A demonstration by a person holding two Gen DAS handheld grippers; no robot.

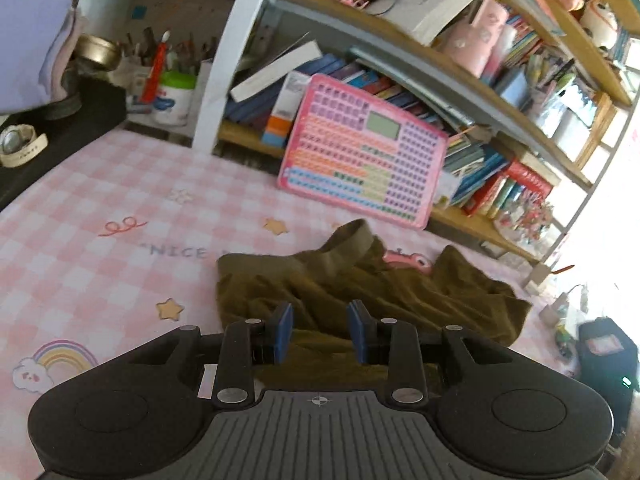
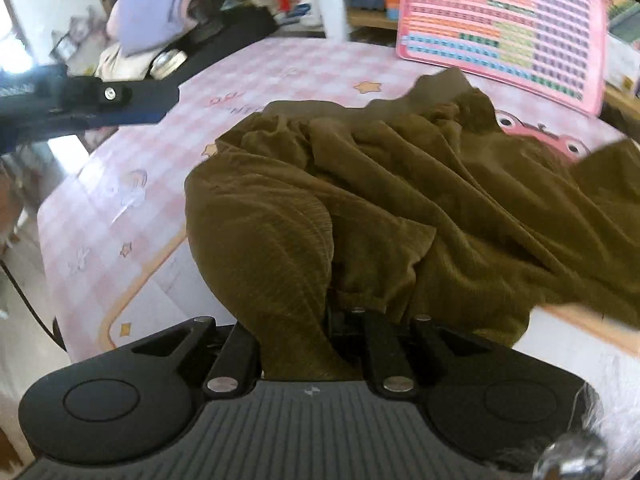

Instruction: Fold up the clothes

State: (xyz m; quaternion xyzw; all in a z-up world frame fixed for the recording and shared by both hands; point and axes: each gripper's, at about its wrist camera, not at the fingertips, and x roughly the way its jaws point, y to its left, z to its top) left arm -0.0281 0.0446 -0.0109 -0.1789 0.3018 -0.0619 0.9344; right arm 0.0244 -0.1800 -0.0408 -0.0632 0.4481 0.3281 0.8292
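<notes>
Garment: an olive-brown ribbed garment (image 2: pixel 400 208) is seen crumpled in a loose heap on the table (image 1: pixel 100 248), with a thick waistband or hem raised at its far side; no flat layer or clean crease is visible.
Position: the heap is found near the table's front edge, spread toward the right, partly over a pink frog print on the checked cover.
Right claw: the right claw (image 2: pixel 348 316) is closed on a gathered edge of the garment; cloth is bunched up between the fingers and drapes over them, so the pads are hidden.
Left claw: the left claw (image 1: pixel 320 332) is held just over the near part of the heap, its blue pads (image 1: pixel 282 334) standing apart with nothing pinched between them.
Surroundings: a pink keypad toy (image 1: pixel 360 152) is leaned against a crowded bookshelf (image 1: pixel 500 92) behind the table; a lilac folded cloth (image 2: pixel 152 8) is placed at the far left corner.
Progress: folding is judged to be at its start; nothing is folded yet.
Remaining: the garment is still to be spread flat, smoothed, and then folded over.
</notes>
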